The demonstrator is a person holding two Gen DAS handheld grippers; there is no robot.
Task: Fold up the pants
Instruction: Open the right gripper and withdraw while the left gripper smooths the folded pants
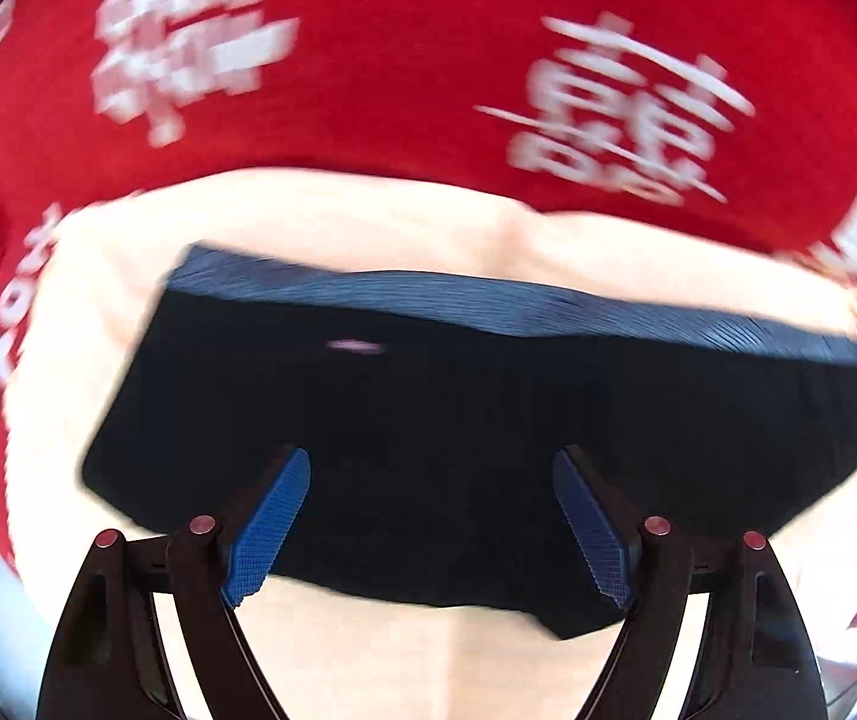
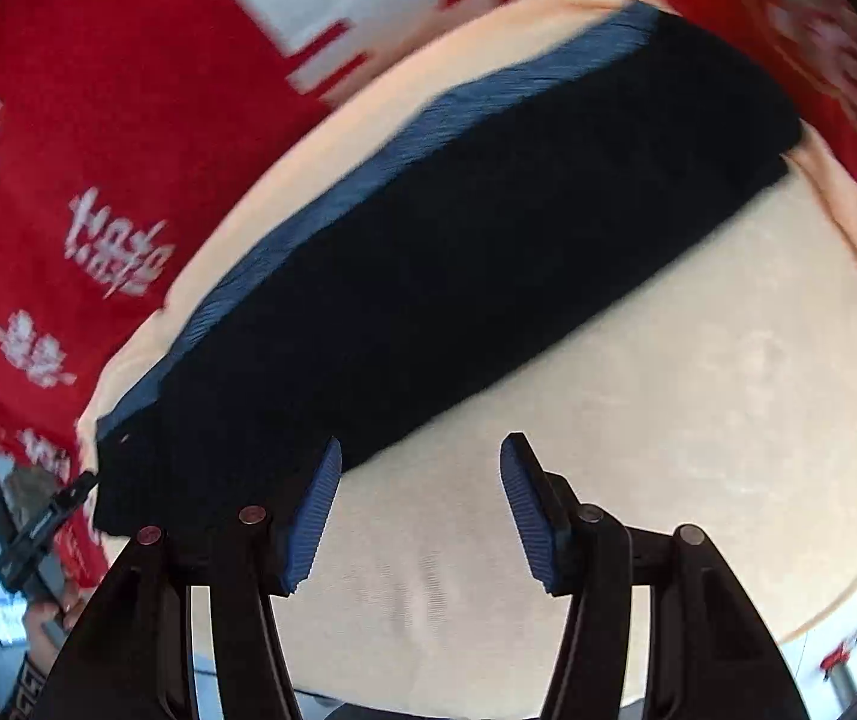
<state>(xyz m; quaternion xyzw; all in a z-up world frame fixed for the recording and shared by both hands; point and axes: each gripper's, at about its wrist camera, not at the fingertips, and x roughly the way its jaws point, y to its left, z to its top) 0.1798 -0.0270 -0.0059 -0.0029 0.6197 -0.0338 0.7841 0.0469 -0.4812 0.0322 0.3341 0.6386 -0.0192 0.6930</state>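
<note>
- While its blue-padded jaws stand wide apart with nothing between them, the left gripper (image 1: 431,525) hangs above the folded dark navy fabric pants (image 1: 428,420).
- Right gripper (image 2: 422,510): jaws parted and empty, just beside the pants' long edge.
- Pants lie on a pale peach cloth (image 2: 638,420), itself on a red printed blanket (image 1: 398,60).
</note>
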